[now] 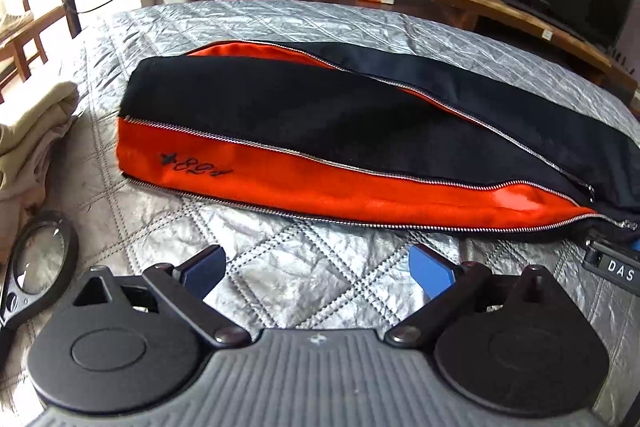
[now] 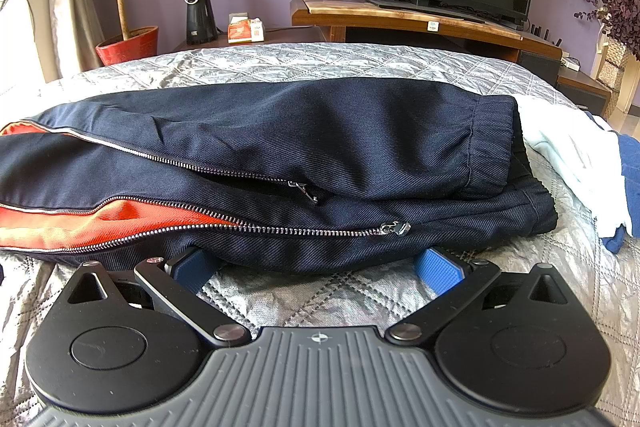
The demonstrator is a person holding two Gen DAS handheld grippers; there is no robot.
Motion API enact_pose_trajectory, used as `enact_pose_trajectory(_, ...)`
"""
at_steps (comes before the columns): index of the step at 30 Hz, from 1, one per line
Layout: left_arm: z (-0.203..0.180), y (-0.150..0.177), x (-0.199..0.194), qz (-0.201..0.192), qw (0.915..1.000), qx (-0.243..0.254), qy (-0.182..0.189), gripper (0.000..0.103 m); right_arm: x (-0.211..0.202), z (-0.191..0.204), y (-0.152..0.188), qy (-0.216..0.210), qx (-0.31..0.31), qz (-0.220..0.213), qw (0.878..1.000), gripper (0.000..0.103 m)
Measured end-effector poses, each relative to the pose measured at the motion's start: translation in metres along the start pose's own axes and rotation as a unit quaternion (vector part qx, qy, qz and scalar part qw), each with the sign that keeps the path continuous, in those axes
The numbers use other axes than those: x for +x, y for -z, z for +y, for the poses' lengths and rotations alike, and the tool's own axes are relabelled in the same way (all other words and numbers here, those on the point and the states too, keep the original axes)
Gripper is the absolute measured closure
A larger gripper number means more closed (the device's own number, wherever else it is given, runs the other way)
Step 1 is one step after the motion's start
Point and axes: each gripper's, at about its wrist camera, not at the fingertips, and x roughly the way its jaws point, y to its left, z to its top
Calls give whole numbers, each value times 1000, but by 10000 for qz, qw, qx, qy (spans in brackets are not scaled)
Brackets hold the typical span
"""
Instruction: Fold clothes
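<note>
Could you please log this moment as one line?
garment: navy-orange trousers folded lengthwise on bed | left hand-held gripper: open, empty | right hand-held gripper: open at trousers' near edge

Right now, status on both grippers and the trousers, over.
Left gripper open, over bare quilt. Right gripper open at near edge of navy-and-orange trousers, nothing pinched. Magnifying glass left; pale clothes right.

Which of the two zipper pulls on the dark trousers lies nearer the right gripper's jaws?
The lower zipper pull, at the end of the zip bordering the orange panel; the other pull sits higher and further left.
</note>
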Motion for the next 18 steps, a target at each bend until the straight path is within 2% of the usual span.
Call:
enact_pose_trajectory(4,-26,-4,24,140,9986,326,-393,2,0,0,0,0,0,1,10000,0)
enact_pose_trajectory(7,-41,3,29,-241,9979,423,-430,0,0,0,0,0,0,2,10000,0)
enact_pose_trajectory(10,-25,8,16,-580,9975,380,-155,1,0,0,0,0,0,1,10000,0)
enact_pose_trajectory(13,-23,11,11,-841,9956,406,-119,0,-1,0,0,-1,1,1,10000,0)
enact_pose_trajectory(18,-18,11,5,-867,9957,325,-77,0,-1,0,0,-1,1,1,10000,0)
